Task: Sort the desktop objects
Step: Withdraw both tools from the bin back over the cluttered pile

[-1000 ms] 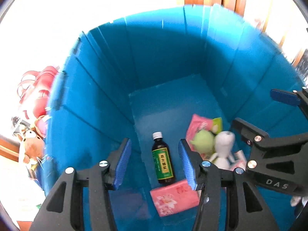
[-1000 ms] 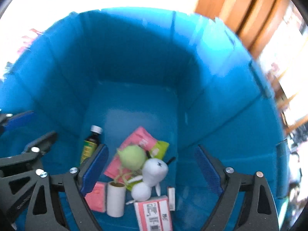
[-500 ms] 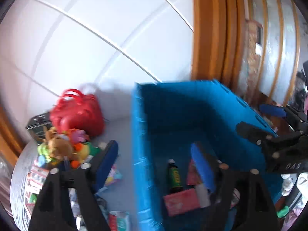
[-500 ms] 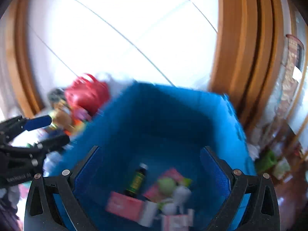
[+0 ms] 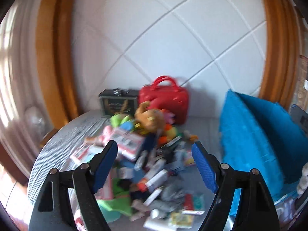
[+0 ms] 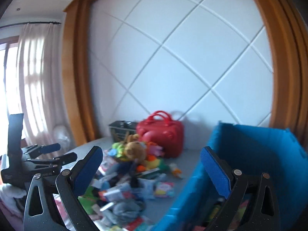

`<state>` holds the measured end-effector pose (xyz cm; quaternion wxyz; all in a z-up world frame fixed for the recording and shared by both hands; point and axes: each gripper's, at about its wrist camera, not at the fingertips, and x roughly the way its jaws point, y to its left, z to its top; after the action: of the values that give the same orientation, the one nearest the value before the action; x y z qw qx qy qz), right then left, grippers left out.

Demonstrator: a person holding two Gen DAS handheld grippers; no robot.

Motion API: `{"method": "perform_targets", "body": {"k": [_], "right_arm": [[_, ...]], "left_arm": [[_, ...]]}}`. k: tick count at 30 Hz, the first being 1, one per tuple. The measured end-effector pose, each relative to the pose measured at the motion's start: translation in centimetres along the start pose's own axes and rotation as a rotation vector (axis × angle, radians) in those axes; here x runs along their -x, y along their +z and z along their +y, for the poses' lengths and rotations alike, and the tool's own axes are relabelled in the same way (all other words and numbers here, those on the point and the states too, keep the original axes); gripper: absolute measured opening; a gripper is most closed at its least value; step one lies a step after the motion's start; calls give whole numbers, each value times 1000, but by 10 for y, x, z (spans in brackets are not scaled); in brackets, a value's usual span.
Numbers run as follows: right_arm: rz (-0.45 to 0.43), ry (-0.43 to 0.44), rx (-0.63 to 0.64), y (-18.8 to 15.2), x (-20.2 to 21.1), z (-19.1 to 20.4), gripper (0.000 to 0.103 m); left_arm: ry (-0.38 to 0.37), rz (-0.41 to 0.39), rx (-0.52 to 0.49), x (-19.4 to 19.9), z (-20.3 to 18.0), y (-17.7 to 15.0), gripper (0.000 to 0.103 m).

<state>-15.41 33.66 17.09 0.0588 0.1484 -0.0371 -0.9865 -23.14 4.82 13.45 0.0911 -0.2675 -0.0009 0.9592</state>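
A blurred heap of mixed objects (image 5: 152,165) lies on the grey table (image 5: 204,127): small boxes, packets, a brown plush toy (image 5: 150,117), a grey cloth (image 5: 169,196) and a green cloth (image 5: 115,202). My left gripper (image 5: 154,159) hovers over the heap, open, with nothing between its blue pads. To the right stands the blue bin (image 5: 256,140). In the right wrist view my right gripper (image 6: 152,163) is wide open and empty, straddling the bin's left wall (image 6: 192,188) and the heap (image 6: 125,188). The left gripper (image 6: 65,151) shows at that view's left edge.
A red handbag (image 5: 165,98) and a dark box (image 5: 117,104) stand at the back against the white grooved wall (image 5: 173,38). Wooden frames flank the wall. The table's rounded edge (image 5: 48,154) curves at the left. A curtain (image 6: 32,77) hangs far left.
Both grippers rose out of the blue bin and swung left to face the heap on the table. The left jaws widened. The bottle and toys stayed inside the bin.
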Motion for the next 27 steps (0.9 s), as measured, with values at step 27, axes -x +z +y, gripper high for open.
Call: {"method": "perform_targets", "body": {"k": [27], "right_arm": [[628, 29, 33, -212, -143, 100, 103]], "left_arm": [[183, 514, 199, -101, 177, -243, 79]]}}
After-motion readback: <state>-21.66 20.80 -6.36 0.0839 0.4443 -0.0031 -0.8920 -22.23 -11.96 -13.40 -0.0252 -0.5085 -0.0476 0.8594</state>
